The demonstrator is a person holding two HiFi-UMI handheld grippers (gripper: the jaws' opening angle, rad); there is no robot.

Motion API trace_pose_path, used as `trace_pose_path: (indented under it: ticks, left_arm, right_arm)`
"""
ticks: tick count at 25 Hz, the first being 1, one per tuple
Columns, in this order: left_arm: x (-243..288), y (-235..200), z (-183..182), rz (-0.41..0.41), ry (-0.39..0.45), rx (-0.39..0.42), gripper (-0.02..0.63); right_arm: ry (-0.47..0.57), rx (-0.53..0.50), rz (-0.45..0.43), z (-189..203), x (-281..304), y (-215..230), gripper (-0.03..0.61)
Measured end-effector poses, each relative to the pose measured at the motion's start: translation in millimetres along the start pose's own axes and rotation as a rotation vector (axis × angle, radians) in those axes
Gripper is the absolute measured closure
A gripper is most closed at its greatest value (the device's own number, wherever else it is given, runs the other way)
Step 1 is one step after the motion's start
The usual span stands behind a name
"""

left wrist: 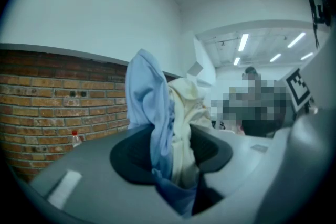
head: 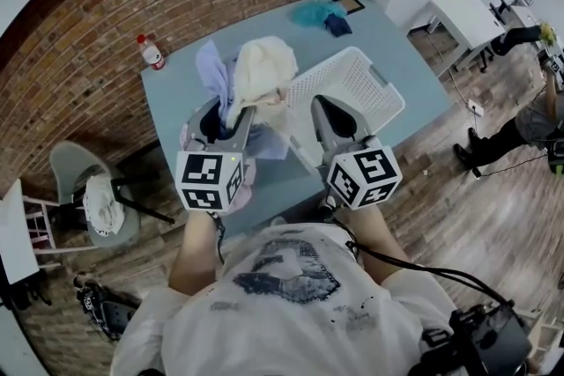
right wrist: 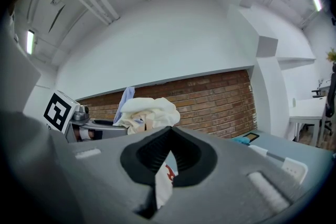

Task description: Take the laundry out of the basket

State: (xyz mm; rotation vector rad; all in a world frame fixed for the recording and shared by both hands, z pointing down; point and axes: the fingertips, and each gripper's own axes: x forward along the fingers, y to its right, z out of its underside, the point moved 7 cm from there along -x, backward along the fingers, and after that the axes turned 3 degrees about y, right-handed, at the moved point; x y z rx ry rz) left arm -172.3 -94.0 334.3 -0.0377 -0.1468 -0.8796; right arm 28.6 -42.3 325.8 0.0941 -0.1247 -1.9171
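My left gripper (head: 227, 114) is shut on a bundle of laundry (head: 256, 75), a light blue garment (left wrist: 149, 107) and a cream one (left wrist: 184, 123), which stands up above the jaws. My right gripper (head: 328, 112) hangs over the near rim of the white laundry basket (head: 357, 79). Its jaws meet at the tip (right wrist: 167, 136) and pinch a white cloth with a red mark (right wrist: 165, 178). The basket lies on the blue-grey table (head: 176, 92), and no laundry shows inside it. The bundle (right wrist: 147, 113) also shows in the right gripper view.
A teal and a dark blue cloth (head: 319, 15) lie at the table's far end beside a dark framed tablet (head: 351, 4). A red-capped bottle (head: 152, 53) stands at the far left corner. A chair with a white cloth (head: 99, 200) stands left; a person (head: 529, 123) stands right.
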Motion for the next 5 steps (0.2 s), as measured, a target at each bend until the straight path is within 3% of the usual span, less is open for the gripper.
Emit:
trace_pose_path:
  ticks: [5]
  left_arm:
    - [3.2, 0.9, 0.8, 0.001, -0.007, 0.008, 0.436]
  right_arm:
    - [0.003, 0.002, -0.007, -0.7, 0.6, 1.6, 0.581]
